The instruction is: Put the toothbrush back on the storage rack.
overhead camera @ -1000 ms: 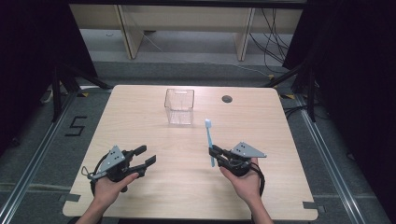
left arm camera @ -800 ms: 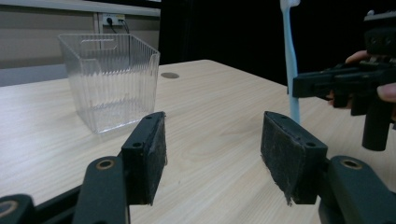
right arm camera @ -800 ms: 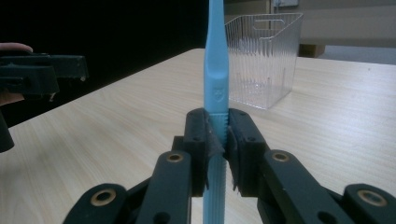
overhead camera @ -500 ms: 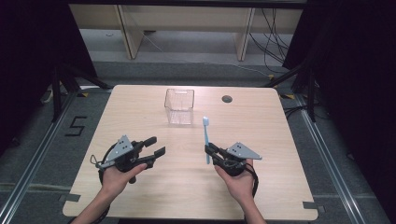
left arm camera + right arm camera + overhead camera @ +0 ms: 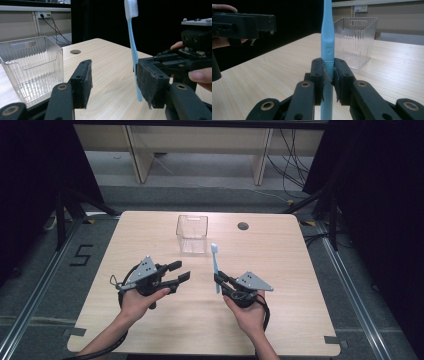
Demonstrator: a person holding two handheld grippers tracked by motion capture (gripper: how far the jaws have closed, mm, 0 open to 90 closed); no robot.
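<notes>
Standing: one toothbrush (image 5: 215,265), one bin (image 5: 192,233)

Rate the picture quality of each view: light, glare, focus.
High view: even light on the table, dark surround, soft detail, faint shadows under both grippers. Left gripper view: the near jaws are sharp, the toothbrush is clear, the bin shows bright glints on its ribs, black backdrop. Right gripper view: dim, the toothbrush handle is sharp, the bin and the left gripper slightly soft.
</notes>
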